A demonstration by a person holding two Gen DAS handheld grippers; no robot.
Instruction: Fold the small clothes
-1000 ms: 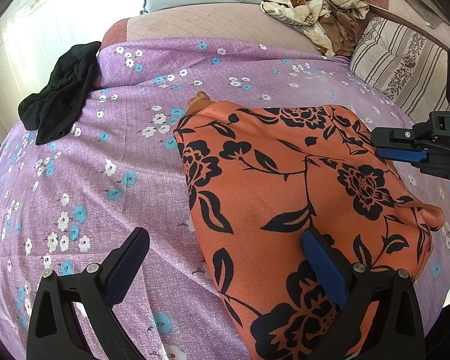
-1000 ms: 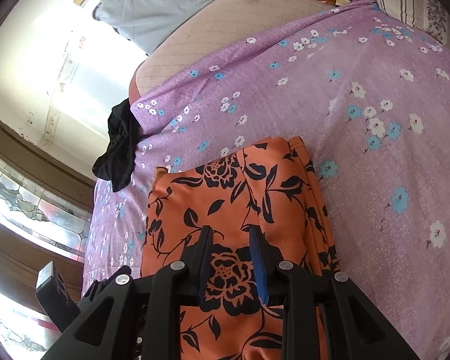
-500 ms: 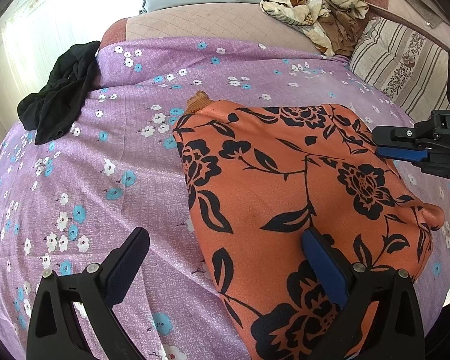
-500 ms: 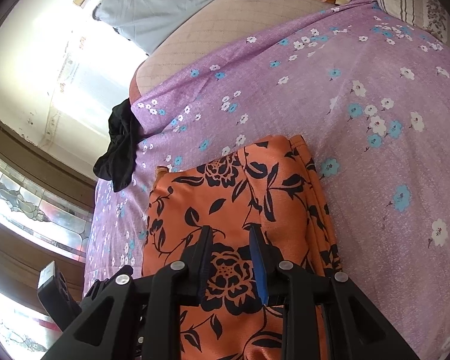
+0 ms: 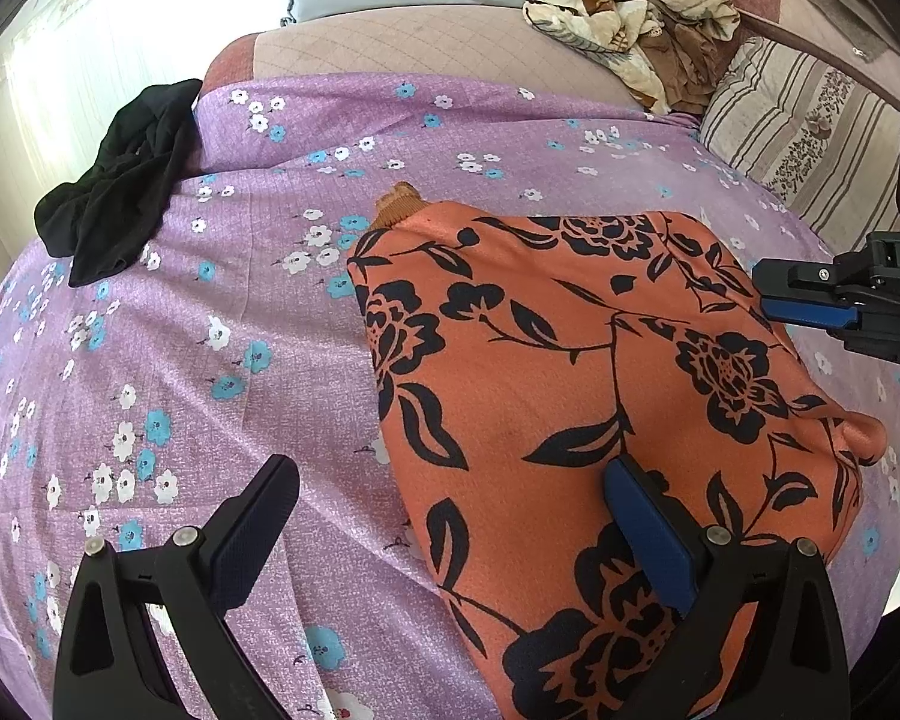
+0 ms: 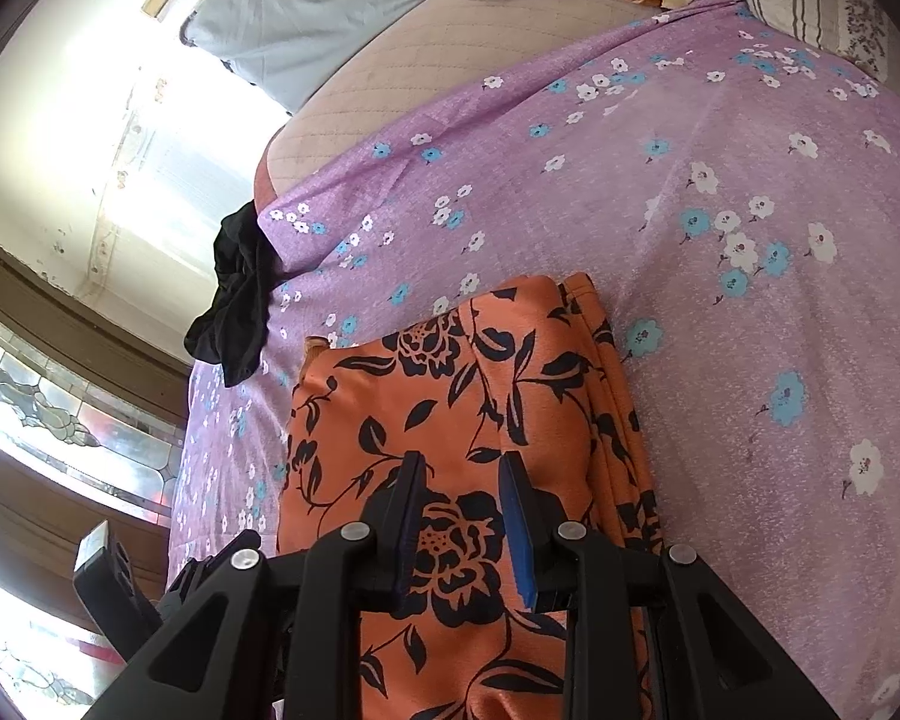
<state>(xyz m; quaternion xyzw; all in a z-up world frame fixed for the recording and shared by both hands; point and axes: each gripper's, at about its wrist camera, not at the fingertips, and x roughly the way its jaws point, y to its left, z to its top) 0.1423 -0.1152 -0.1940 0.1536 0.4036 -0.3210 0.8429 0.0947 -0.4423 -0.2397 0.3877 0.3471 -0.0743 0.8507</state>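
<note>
The left gripper [image 5: 444, 516] is angling steeply downward with its jaws spread wide, one finger over the purple floral bedsheet [image 5: 222, 324] and the other over the orange floral garment [image 5: 570, 372], pinching nothing. The right gripper [image 6: 459, 516] is tilting down above the same garment [image 6: 450, 420], its jaws narrowly parted with no cloth between them. The folded garment is lying near the sheet's front edge, well apart from the black garment [image 5: 120, 180] at the far left edge.
</note>
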